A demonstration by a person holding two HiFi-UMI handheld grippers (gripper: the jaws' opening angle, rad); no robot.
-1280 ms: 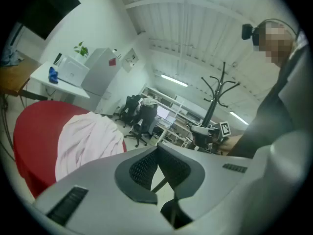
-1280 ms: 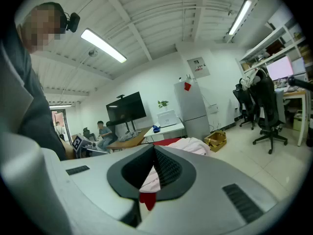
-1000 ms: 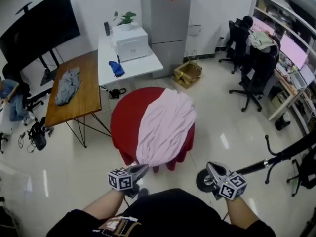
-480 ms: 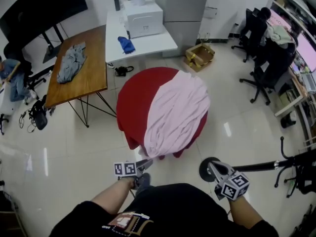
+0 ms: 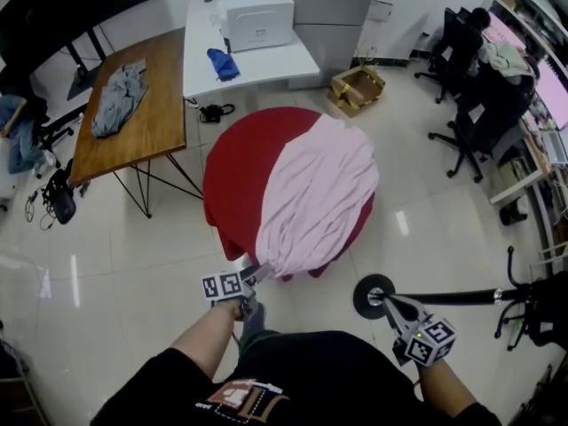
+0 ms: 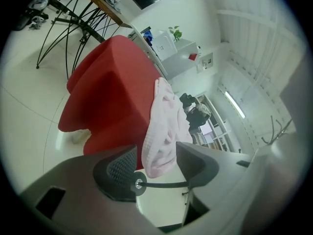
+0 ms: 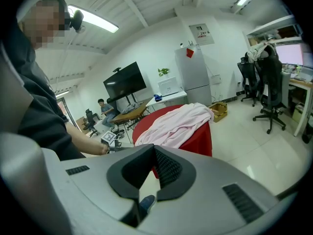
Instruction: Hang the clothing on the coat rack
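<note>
A pink garment [image 5: 318, 193] lies draped over a round table with a red cloth [image 5: 235, 180], its hem hanging off the near edge. My left gripper [image 5: 256, 275] sits low at that hem. In the left gripper view its jaws have just been opening, and the hanging pink hem [image 6: 164, 131] shows between the parted pads of the left gripper [image 6: 156, 155], which do not press on it. My right gripper [image 5: 391, 303] is shut and empty, just beside the round base of the black coat rack [image 5: 371, 295]. The right gripper view looks over the right gripper's [image 7: 154, 151] closed tips at the pink garment [image 7: 181, 121].
The coat rack's pole [image 5: 461, 298] runs off to the right. A wooden table with a grey garment [image 5: 120, 96] and a white table with a printer [image 5: 257, 16] stand beyond. A cardboard box [image 5: 358, 87] and office chairs [image 5: 470, 105] are at the back right.
My left gripper has dropped and moved in to the pink hem, rolling as it went, and its jaws have opened. The right gripper has sunk a little towards the rack's base.
</note>
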